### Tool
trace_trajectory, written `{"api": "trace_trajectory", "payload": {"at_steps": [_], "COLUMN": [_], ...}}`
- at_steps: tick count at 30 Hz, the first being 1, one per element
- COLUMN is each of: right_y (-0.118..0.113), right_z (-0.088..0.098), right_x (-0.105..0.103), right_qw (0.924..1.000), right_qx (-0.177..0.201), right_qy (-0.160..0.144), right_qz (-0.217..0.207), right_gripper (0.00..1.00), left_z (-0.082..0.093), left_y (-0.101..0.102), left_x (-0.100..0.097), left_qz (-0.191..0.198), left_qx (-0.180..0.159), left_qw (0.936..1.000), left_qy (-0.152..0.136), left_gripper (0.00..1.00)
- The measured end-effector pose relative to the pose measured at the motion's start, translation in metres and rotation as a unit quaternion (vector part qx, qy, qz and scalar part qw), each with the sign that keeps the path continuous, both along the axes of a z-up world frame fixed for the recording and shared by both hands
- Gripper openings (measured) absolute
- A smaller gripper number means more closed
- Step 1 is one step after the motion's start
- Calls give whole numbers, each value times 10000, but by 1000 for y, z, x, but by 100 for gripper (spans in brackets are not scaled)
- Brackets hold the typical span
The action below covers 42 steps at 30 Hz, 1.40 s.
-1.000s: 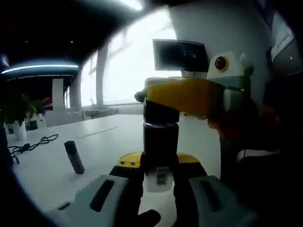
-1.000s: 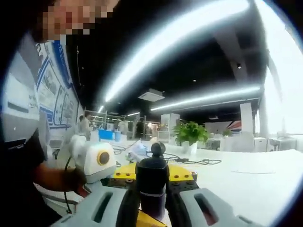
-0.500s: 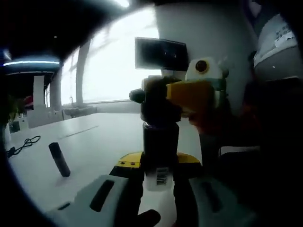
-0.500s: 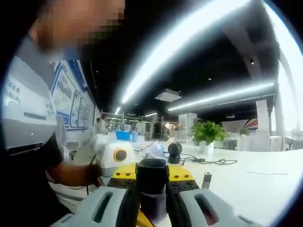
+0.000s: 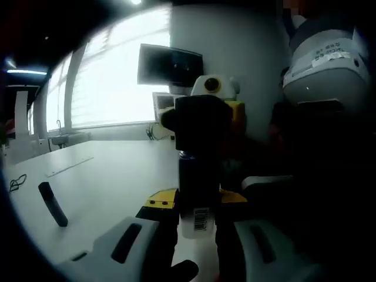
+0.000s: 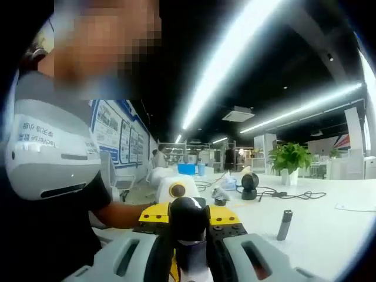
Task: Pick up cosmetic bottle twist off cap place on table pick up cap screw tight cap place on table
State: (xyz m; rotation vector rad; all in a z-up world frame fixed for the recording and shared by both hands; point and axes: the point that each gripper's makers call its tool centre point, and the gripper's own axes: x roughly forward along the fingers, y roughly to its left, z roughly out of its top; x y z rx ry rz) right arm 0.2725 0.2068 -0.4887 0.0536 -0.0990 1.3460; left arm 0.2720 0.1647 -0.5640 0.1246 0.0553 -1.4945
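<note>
**Bottle braced low, cap gripped high**

In the left gripper view, your left gripper (image 5: 197,249) has its fingers clenched on the lower body of the cosmetic bottle (image 5: 198,197), with the barcode label sitting between them. You hold it upright and lifted off the white counter (image 5: 100,182), which leaves the top free for turning. The right gripper (image 5: 220,111) comes in from the right and closes over the black cap (image 5: 197,126), so one hand braces the bottle while the other can twist. A small dark tube (image 5: 53,204) stands tilted on the counter toward its left edge, well apart from the bottle.

In the right gripper view, your right gripper (image 6: 188,258) has its fingers clamped on the cap (image 6: 188,218), its rounded top standing between them. I judge the cap is not yet off, since it looks seated on the neck. Beyond the cap, a slim grey tube (image 6: 285,224) stands on the counter (image 6: 329,223), clear of your hands.
</note>
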Motion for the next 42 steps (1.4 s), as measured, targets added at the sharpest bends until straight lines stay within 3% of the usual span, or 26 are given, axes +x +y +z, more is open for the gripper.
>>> {"api": "trace_trajectory", "payload": {"at_steps": [9, 19, 24, 27, 34, 39, 42], "right_y": [0, 1, -1, -2, -6, -8, -13], "right_z": [-5, -9, -10, -7, -3, 0, 0], "right_x": [-7, -15, -13, -7, -3, 1, 17], "right_qw": [9987, 9975, 9985, 9993, 9997, 9994, 9976], "right_qx": [-18, -72, -44, 19, 182, 328, 296], "right_qy": [138, 92, -68, -199, -45, 39, -41], "right_qz": [481, 704, 546, 320, 181, -34, -630], "right_gripper": [15, 16, 16, 27, 30, 30, 30], "left_z": [-4, -8, -10, -11, -17, -11, -5], "left_y": [-2, -6, -6, -5, -4, -2, 0], "left_x": [-9, -17, -15, -13, -10, 6, 20], "left_qz": [-350, -492, -417, -374, -225, 211, 656], "left_qx": [21, 95, 110, 95, 120, -40, -217], "left_qw": [9993, 9987, 9991, 9993, 9997, 9997, 9976], "left_qy": [134, 13, 23, -2, 29, 73, 49], "left_gripper": [14, 14, 14, 14, 14, 14, 14]}}
